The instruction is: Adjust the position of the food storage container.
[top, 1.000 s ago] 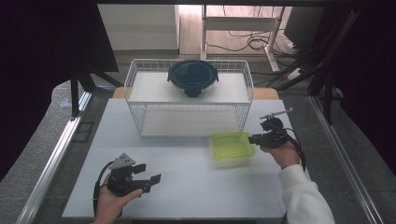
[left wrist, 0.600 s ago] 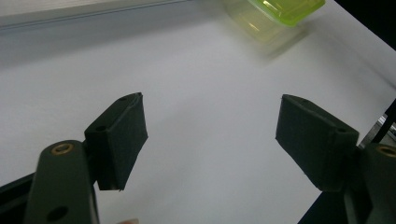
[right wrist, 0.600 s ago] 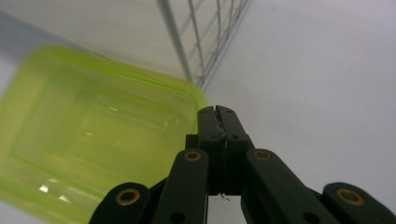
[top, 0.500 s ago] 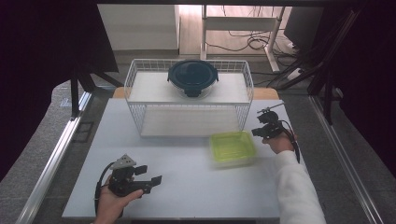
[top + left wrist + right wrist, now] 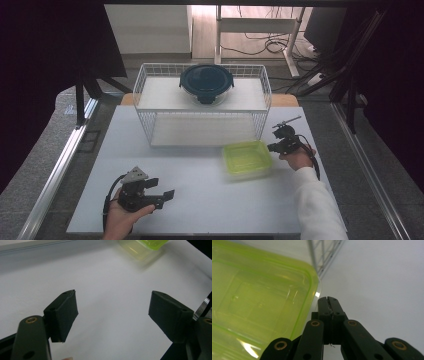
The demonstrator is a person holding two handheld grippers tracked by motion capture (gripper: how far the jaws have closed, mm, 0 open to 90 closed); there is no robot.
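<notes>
A clear yellow-green container (image 5: 247,157) lies without a lid on the white table (image 5: 200,200), in front of the wire rack. My right gripper (image 5: 274,146) sits low beside its right edge. In the right gripper view this gripper (image 5: 328,300) is shut with nothing between its jaws, its tips next to the container's rim (image 5: 312,282). My left gripper (image 5: 164,187) rests near the front left of the table. It stands open (image 5: 113,302) and empty over bare table, with the container (image 5: 142,245) far ahead.
A white wire rack (image 5: 202,107) stands at the back of the table. A dark blue round lidded container (image 5: 206,82) sits on top of it. Black frame legs and cables stand beyond the table's sides.
The right hand has shifted a little beside the container's right edge and sits lower. The container and the left gripper have stayed in place.
</notes>
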